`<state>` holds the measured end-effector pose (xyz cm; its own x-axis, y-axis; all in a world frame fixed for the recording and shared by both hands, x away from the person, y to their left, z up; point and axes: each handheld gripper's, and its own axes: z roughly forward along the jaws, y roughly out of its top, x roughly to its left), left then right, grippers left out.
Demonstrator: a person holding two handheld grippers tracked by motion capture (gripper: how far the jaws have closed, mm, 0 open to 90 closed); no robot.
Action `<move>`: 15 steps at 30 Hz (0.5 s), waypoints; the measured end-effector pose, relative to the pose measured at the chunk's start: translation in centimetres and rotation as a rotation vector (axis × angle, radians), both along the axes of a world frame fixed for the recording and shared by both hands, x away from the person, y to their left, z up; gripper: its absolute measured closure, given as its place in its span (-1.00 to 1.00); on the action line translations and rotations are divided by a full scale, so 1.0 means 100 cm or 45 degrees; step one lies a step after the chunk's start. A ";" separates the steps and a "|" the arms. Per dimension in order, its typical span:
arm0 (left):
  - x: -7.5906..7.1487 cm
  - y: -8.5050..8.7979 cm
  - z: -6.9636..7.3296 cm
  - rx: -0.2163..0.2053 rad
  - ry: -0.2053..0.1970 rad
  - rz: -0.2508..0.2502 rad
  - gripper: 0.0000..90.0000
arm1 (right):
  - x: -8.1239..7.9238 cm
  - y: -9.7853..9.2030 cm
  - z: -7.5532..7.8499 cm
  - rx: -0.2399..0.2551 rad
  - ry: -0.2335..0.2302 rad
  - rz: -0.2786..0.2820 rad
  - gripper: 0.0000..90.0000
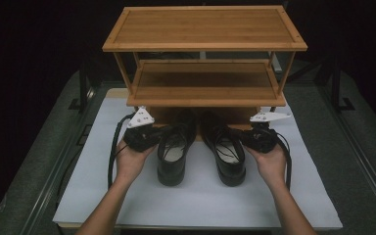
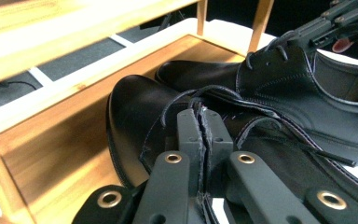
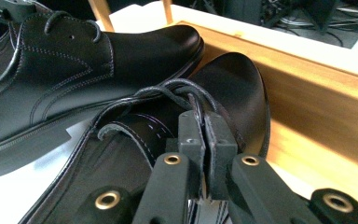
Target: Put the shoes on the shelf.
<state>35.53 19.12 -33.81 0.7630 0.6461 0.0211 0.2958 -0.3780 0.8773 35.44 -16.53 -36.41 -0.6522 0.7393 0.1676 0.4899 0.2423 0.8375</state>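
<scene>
Both black leather lace-up shoes sit side by side on the white mat (image 1: pixel 200 196), toes just under the bottom tier of the bamboo shoe rack (image 1: pixel 203 29). My left gripper (image 1: pixel 149 134) is pinched on the side collar of the left shoe (image 1: pixel 174 152); the right gripper (image 1: pixel 249 136) is pinched likewise on the right shoe (image 1: pixel 227 154). Jaws look pressed together on leather. My read: pair gripped, not yet shelved, upper tiers bare. No brand or writing legible; insoles too dim to tell.
</scene>
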 end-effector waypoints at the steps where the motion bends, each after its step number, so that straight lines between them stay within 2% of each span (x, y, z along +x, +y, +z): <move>1: 0.004 -0.002 -0.001 -0.001 -0.001 0.006 0.97 | 0.005 0.000 -0.001 0.006 0.003 -0.011 0.93; 7: 0.029 -0.017 -0.014 0.011 -0.027 0.062 0.97 | 0.026 0.005 -0.007 0.004 -0.007 -0.074 0.93; 11: 0.042 -0.025 -0.023 0.043 -0.060 0.102 0.97 | 0.039 0.009 -0.010 0.002 -0.019 -0.111 0.93; 15: 0.055 -0.032 -0.032 0.046 -0.060 0.134 0.97 | 0.051 0.013 -0.014 -0.004 -0.019 -0.147 0.93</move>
